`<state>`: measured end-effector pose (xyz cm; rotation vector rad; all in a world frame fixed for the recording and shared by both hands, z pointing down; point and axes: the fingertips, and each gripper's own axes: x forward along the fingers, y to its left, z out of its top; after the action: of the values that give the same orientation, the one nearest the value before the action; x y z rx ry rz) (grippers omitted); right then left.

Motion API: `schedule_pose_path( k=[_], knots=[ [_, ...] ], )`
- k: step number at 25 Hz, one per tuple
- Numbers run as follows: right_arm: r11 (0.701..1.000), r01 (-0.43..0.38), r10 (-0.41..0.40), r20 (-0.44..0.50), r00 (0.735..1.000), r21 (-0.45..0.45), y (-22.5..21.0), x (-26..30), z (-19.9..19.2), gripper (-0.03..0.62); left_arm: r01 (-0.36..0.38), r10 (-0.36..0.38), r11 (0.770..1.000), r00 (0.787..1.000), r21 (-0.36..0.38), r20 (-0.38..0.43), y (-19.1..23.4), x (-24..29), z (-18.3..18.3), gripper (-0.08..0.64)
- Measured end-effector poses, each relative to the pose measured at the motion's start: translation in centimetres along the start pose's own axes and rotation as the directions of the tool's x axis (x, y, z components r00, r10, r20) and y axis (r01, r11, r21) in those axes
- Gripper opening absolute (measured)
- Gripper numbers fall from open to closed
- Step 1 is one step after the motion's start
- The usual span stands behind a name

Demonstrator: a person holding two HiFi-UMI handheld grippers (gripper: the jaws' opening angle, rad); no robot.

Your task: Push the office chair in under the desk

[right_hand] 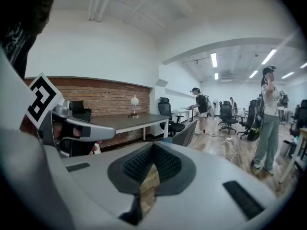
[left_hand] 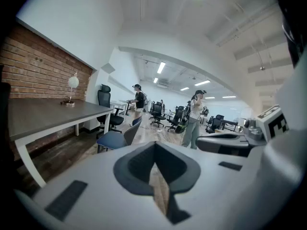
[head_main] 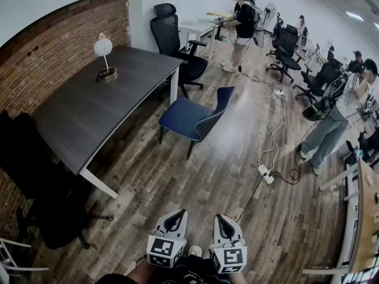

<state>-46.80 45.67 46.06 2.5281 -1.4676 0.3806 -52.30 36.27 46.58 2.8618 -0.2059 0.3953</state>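
I see my left gripper (head_main: 176,214) and right gripper (head_main: 221,218) low ahead, jaws closed on nothing, with 1 blue chair (head_main: 192,118) out on the floor near the desk (head_main: 106,108)

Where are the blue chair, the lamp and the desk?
blue chair (head_main: 182,117), head view, on its seat.
lamp (head_main: 103,47), head view, on its round white shade.
desk (head_main: 89,111), head view, on its bare dark top.
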Motion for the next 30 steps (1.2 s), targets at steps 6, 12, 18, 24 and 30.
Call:
schedule_pose_path(
  k=[6, 12, 18, 24, 30],
  knots=[
    [0.999, 0.045, -0.045, 0.024, 0.999, -0.007, -0.1, 1.6, 0.5, 0.003, 0.0, 0.0, 1.0, 1.0, 0.002, -0.006, 2.2, 0.6, -0.2, 0.006],
    [0.998, 0.06, -0.061, 0.038, 0.997, 0.02, -0.3, 2.2, 0.7, 0.004, 0.015, -0.015, 1.0, 1.0, 0.01, -0.021, 2.6, 1.2, -0.2, 0.006],
    [0.998, 0.014, -0.015, 0.004, 1.0, 0.062, -1.9, 3.7, -0.2, 0.005, 0.032, -0.03, 0.999, 0.999, 0.034, -0.038, 2.3, 4.0, 0.1, 0.008],
    [0.999, 0.023, -0.023, 0.009, 1.0, 0.043, -6.8, 7.0, 0.7, 0.005, -0.003, 0.004, 0.999, 1.0, 0.033, -0.014, 3.0, 7.9, 1.7, 0.008],
    [1.0, -0.016, 0.016, 0.001, 1.0, -0.001, -11.2, 11.9, 2.1, 0.005, -0.043, 0.043, 0.999, 0.999, -0.006, -0.03, 3.7, 13.1, 3.2, 0.008]
  ],
)
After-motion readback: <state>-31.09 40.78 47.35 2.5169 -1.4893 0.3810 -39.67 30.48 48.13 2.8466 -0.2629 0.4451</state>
